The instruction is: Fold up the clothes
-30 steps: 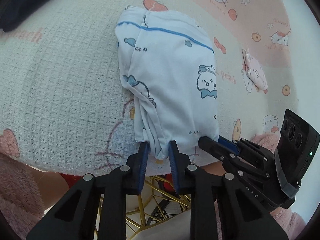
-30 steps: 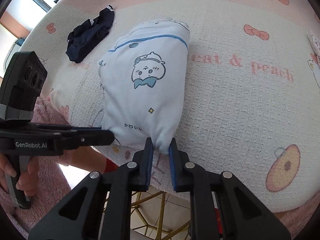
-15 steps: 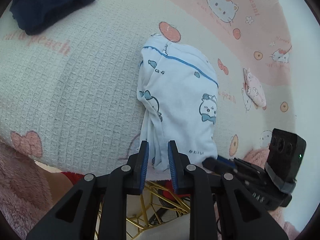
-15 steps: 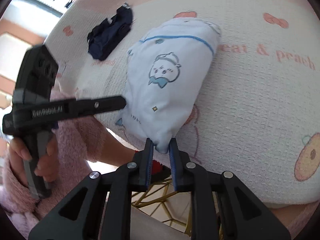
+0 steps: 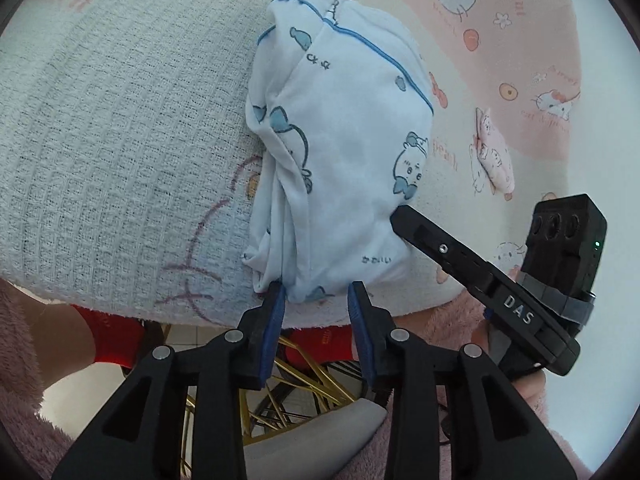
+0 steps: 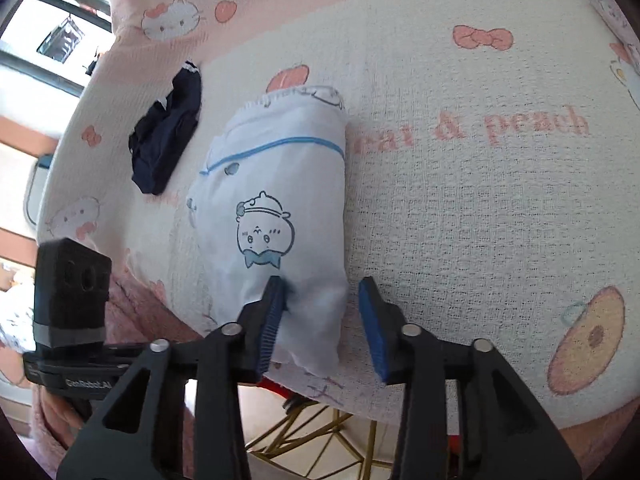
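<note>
The garment lies as a compact folded bundle at the near edge of the blanket. The left gripper has its jaws parted astride the bundle's near-left corner, gripping nothing. The right gripper is likewise spread around the near-right corner; one pad appears to touch the cloth, though the view is distorted. Judgement: the scene fits either a release after a fold or an approach to regrip. A dark garment lies beyond, bunched.

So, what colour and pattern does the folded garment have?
White garment with blue piping and small blue cartoon characters; the right wrist view shows it best.
</note>
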`<state>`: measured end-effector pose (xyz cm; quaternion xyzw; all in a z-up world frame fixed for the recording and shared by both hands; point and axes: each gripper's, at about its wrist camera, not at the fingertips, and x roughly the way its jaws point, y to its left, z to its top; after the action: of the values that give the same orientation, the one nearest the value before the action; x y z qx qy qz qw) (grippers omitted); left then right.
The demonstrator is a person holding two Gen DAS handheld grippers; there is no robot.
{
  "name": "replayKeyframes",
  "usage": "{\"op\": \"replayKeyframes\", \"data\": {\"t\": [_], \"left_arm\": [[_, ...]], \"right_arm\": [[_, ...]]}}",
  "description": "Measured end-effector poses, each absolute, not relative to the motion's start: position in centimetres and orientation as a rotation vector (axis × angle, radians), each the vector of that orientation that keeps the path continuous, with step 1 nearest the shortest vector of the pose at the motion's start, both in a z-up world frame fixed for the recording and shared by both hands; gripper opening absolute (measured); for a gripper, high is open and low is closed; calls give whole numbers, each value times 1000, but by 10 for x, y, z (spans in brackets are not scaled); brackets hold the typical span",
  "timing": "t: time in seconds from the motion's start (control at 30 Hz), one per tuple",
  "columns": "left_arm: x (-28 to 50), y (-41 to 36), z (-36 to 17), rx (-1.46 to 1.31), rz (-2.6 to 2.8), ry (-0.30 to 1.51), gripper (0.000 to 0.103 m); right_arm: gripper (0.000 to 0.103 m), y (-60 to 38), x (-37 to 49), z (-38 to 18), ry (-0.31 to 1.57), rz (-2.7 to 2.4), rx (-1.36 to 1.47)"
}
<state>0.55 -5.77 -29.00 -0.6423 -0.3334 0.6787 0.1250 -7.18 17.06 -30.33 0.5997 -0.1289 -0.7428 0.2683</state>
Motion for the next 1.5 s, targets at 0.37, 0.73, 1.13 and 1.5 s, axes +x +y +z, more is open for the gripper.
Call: {"op": "replayKeyframes", "data": {"t": [0.37, 0.73, 1.13, 1.5], "left_arm": [[-12, -45, -281, -1852, 2126, -856, 21], [-15, -85, -272, -1763, 2244, -1027, 21], [3, -60, -273, -1820, 2111, -1048, 43], [-17, -46, -281, -1846, 2197, -894, 35]], "right_arm": [[7, 158, -53, -298, -131, -2045, 1568], [9, 131, -16, -286, 58, -1840, 1591], [36, 177, -102, -262, -178, -2198, 1617], [28, 165, -121, -287, -59, -2126, 1634]]}}
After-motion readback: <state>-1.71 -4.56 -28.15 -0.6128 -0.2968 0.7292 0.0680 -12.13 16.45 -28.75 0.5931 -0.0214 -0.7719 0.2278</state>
